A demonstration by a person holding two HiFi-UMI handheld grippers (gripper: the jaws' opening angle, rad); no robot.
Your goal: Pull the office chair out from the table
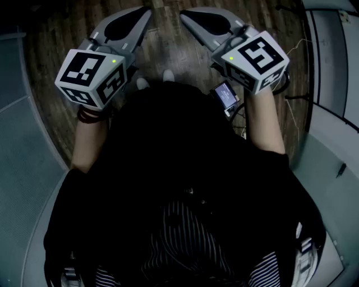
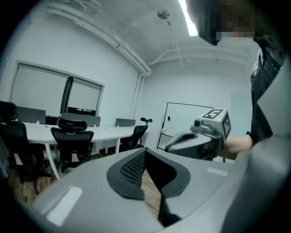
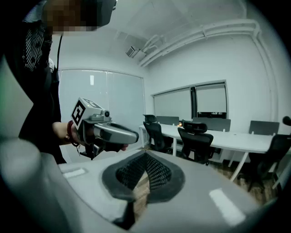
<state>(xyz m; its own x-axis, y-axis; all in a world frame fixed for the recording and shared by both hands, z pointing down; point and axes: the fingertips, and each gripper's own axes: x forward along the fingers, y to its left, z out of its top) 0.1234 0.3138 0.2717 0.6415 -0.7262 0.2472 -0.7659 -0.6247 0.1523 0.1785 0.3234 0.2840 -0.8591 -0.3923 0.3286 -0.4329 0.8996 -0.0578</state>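
Both claws, left gripper (image 1: pixel 145 12) and right gripper (image 1: pixel 185 15), closed tight on nothing, well apart from office chair (image 3: pixel 196 140) tucked at white table (image 3: pixel 241 142); likely heavy but free-rolling, so take the stiff backrest top.

From where I sit, this is an office, most likely a meeting room. A long white counter (image 3: pixel 241 140) runs along the wall, and black office chairs (image 3: pixel 196 139) with mesh backs and headrests are drawn up to it. Behind it, wide windows (image 2: pixel 41 93) have pale blinds pulled down. A whiteboard (image 2: pixel 184 120) stands against the far wall; I cannot tell whether it hangs or leans. A frosted glass partition (image 3: pixel 107 107) closes one side. The floor (image 1: pixel 168 50) is dark wood plank and the walls are plain white. A strip light (image 2: pixel 188 20) and exposed pipes (image 3: pixel 204 34) run overhead.
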